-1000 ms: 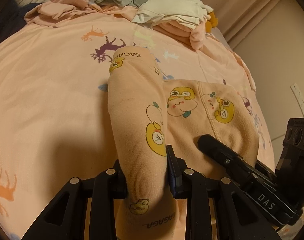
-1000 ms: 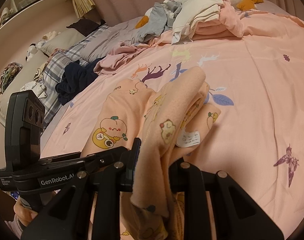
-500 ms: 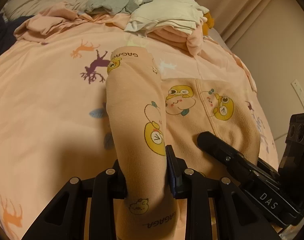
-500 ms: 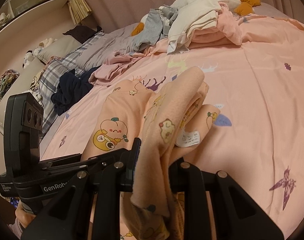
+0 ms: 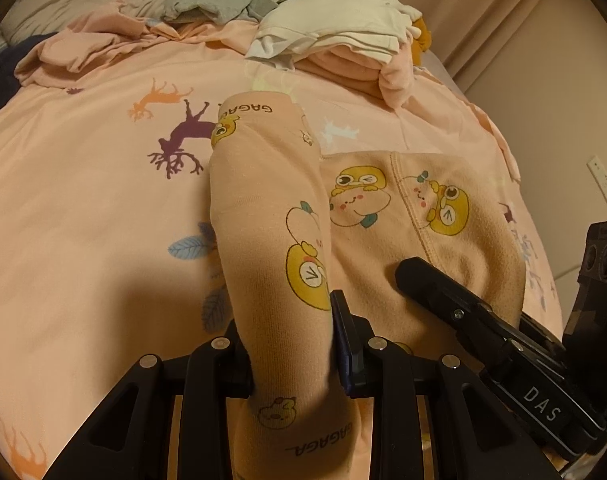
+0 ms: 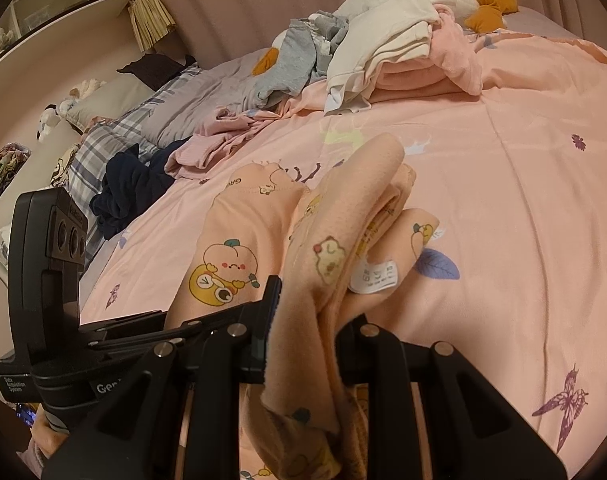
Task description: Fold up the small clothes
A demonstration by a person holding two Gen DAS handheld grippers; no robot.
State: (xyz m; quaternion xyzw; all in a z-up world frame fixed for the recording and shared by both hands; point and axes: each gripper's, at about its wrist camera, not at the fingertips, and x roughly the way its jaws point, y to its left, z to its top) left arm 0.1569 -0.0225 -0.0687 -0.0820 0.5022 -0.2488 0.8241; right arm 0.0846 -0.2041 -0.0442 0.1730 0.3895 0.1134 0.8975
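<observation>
Both grippers, left [image 5: 291, 344] and right [image 6: 307, 320], stay clamped on the peach cartoon-printed fleece garment [image 5: 383, 216], carrying it farther up the pink animal-print bedsheet [image 5: 83, 200] (fold evidently under way).

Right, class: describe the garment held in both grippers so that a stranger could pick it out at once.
Start at the pink bedspread printed with deer. Near its front edge lie small peach trousers, pinched by the left gripper and right gripper. Unlike the plain piled clothes behind, they carry yellow cartoon chicks and the word GAGAGA.

pants [image 5: 263, 216]: soft matt knit | bedsheet [image 5: 83, 200]: smooth cloth | left claw [image 5: 291, 344]: matt plastic
</observation>
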